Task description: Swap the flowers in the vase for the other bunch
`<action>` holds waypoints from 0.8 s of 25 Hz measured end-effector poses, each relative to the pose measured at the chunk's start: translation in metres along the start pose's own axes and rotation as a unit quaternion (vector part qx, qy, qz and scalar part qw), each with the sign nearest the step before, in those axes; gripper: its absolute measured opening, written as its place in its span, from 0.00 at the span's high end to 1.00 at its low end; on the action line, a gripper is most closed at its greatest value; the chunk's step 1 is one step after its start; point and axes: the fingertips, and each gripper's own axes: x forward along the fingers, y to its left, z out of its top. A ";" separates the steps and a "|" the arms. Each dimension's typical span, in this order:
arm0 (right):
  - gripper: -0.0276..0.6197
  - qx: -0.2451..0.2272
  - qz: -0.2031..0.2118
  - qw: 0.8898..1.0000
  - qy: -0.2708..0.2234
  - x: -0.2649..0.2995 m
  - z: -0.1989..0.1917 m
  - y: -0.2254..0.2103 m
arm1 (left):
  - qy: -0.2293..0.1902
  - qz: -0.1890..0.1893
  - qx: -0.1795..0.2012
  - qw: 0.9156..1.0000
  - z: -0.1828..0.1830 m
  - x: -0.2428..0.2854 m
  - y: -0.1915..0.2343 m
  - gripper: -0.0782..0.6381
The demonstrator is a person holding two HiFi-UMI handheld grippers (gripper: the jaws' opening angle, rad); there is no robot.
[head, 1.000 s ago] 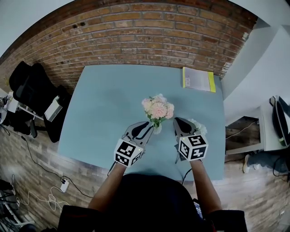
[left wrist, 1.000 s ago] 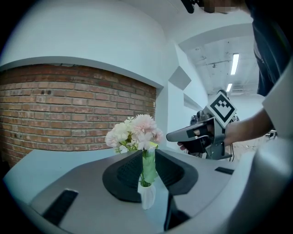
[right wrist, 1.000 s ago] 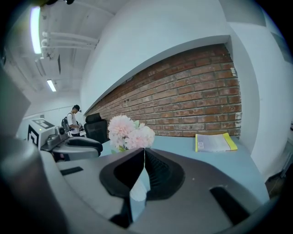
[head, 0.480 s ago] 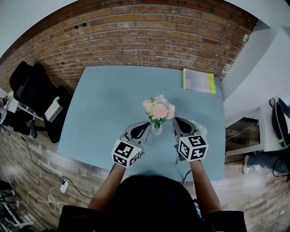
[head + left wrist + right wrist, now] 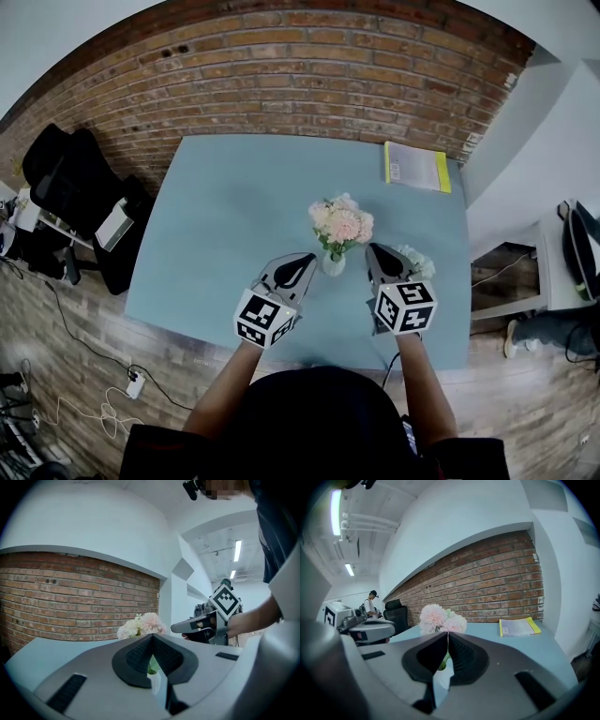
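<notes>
A small white vase [image 5: 335,264] stands on the pale blue table [image 5: 225,216] with a bunch of pink flowers [image 5: 341,223] in it. My left gripper [image 5: 312,257] hovers just left of the vase, apart from it and shut on nothing. In the left gripper view its tips [image 5: 151,635] meet below the pink flowers [image 5: 143,624], and the vase [image 5: 156,685] shows beyond them. My right gripper [image 5: 372,247] is shut and empty, right of the vase. A white bunch [image 5: 414,262] lies on the table beside it. The right gripper view has the pink flowers [image 5: 438,617] past the closed tips [image 5: 447,632].
A yellow-edged book [image 5: 417,167] lies at the table's far right corner by the brick wall. A black office chair [image 5: 66,178] stands off the left side. The table's near edge runs just under my hands. A person [image 5: 370,604] stands far off in the room.
The left gripper has drawn slightly back and up from the vase. The pink flowers stay in the vase. The right gripper has kept its place.
</notes>
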 end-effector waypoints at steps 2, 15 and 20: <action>0.93 0.001 -0.003 1.000 -0.005 -0.001 0.001 0.007 | -0.006 0.002 0.000 1.000 0.003 -0.009 0.003 0.88; 0.93 0.001 -0.018 0.999 -0.045 -0.036 0.005 0.061 | -0.041 0.003 -0.018 0.999 0.013 -0.074 -0.003 0.88; 0.93 0.001 -0.021 0.999 -0.045 -0.053 -0.002 0.086 | -0.050 0.003 -0.019 0.999 0.015 -0.100 -0.010 0.88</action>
